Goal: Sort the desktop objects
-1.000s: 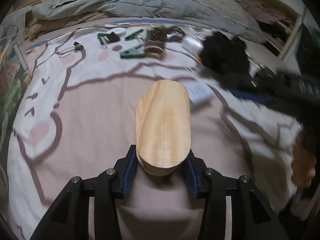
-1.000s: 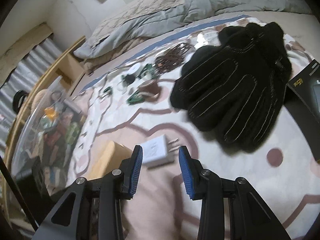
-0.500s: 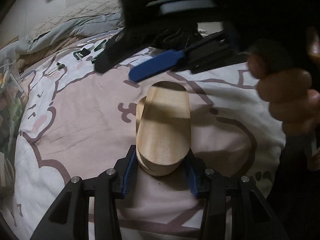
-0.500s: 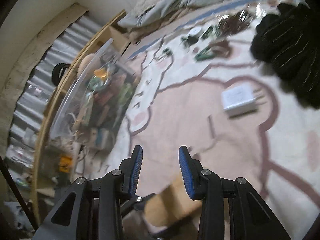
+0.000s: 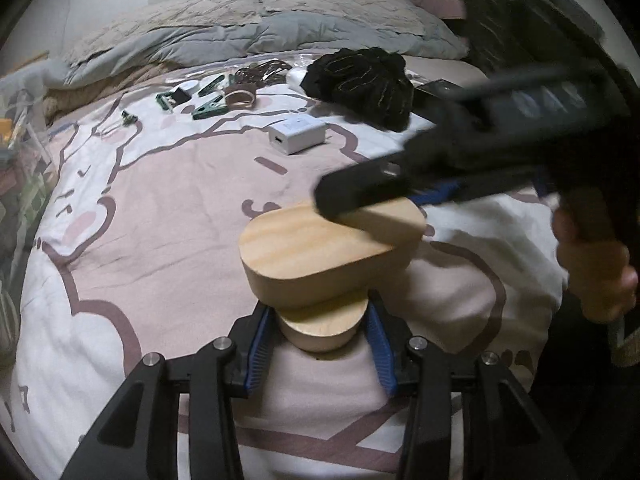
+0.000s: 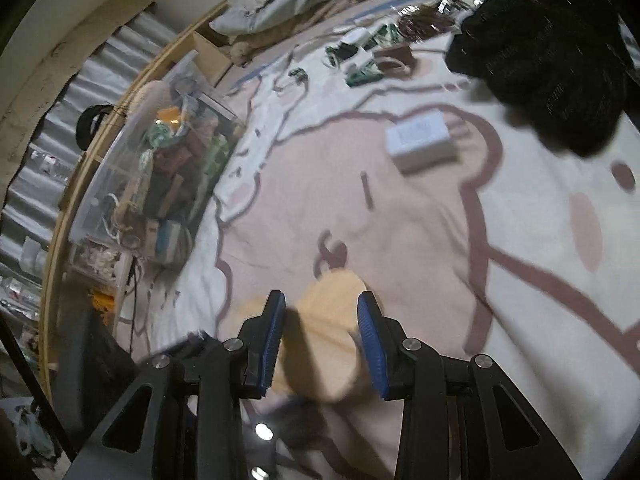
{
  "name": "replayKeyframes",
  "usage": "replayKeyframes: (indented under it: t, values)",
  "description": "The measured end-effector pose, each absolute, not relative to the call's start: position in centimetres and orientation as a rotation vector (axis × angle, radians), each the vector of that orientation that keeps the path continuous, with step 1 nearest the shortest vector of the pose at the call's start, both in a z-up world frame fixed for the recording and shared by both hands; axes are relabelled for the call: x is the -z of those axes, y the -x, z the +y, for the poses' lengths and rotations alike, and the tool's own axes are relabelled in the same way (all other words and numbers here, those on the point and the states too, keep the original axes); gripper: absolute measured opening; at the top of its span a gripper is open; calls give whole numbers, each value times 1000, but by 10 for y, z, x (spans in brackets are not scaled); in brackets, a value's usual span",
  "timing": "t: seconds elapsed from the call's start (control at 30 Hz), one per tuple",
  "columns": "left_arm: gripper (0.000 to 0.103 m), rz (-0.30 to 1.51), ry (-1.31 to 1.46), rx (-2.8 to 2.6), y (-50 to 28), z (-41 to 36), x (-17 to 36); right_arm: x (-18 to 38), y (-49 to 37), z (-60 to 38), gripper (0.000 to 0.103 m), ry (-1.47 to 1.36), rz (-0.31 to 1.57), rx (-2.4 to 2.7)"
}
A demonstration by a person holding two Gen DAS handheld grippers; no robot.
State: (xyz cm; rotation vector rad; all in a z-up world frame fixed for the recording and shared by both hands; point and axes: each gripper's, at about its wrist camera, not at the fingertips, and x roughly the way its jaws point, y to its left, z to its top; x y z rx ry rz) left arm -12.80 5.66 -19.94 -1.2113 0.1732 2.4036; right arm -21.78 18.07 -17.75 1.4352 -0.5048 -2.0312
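Lid (image 5: 320, 240) swung crosswise over base (image 5: 324, 330)

Base is pinched by left gripper (image 5: 320, 344); lid's far end seems clamped by right gripper (image 6: 322, 340) (blurred).

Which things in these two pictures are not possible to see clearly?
- Left wrist view: inside of wooden box, covered by its swivelled lid.
- Left wrist view: right gripper, motion-blurred; its grip on the lid unclear.
- Right wrist view: clear bin contents, blurred.
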Motion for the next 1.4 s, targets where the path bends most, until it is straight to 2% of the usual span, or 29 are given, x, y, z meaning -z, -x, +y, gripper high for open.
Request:
replayKeyframes:
  t: [0.37,0.5,0.7,0.9,0.93,0.97,1.03,1.23,1.27,1.33,1.4]
  values:
    - [44,134,1203,-2442,126,48,196,176,196,194,38,-1374,-537,2034]
    - [44,63,1220,-2419,132,41,197,162,186,186,38,-1268,-376,2073]
    - [44,-106,1232,-2395,141,26,193,161,180,174,42,-1238,-273,2013]
    - [44,-83,1224,-2400,140,26,192,161,181,169,43,-1226,-223,2058]
    - [44,-68,1222,-2401,139,27,192,161,182,169,47,-1219,-214,2071]
    - [44,-60,1221,-2402,139,27,193,160,182,169,61,-1210,-199,2082]
    - [44,-50,1218,-2403,138,27,192,157,183,167,74,-1165,-172,2100]
    - [44,-47,1214,-2406,138,26,192,156,189,153,72,-1119,-86,2092]
    - [44,-46,1214,-2406,138,26,192,158,189,151,59,-1124,-76,2100]
    - [44,-40,1211,-2409,138,26,191,160,188,148,44,-1134,-61,2098]
    - [44,-27,1211,-2414,137,27,191,158,185,147,43,-1123,-48,2120]
